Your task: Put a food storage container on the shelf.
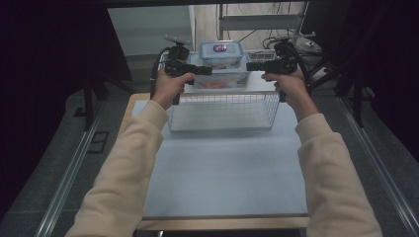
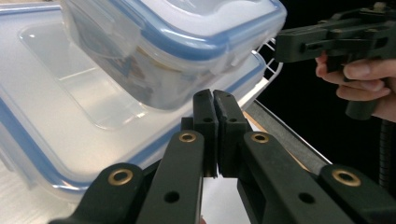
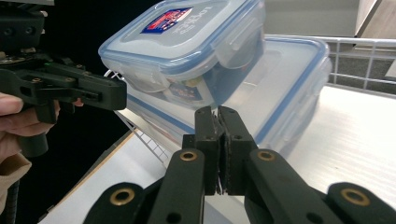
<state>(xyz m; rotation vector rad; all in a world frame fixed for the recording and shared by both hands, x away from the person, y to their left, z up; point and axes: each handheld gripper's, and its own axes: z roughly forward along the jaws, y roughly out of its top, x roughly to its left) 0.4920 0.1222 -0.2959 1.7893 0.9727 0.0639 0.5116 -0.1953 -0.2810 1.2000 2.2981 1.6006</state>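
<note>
A small clear container with a blue-rimmed lid (image 1: 221, 53) (image 2: 177, 42) (image 3: 187, 42) sits tilted on top of a larger clear container (image 1: 220, 79) (image 2: 70, 121) (image 3: 289, 84). Both stand at the far end of a white wire basket (image 1: 222, 111). My left gripper (image 1: 210, 70) (image 2: 214, 95) is shut with nothing between its jaws, its tip close to the left side of the stack. My right gripper (image 1: 248, 65) (image 3: 219, 112) is likewise shut and empty, pointing at the stack from the right. I cannot tell whether either tip touches a container.
The basket stands at the far end of a pale blue table top (image 1: 222, 168). Dark curtains hang on both sides, and cables and a metal frame (image 1: 262, 22) lie beyond the table. Each gripper view shows the other gripper (image 2: 336, 42) (image 3: 70, 86) across the stack.
</note>
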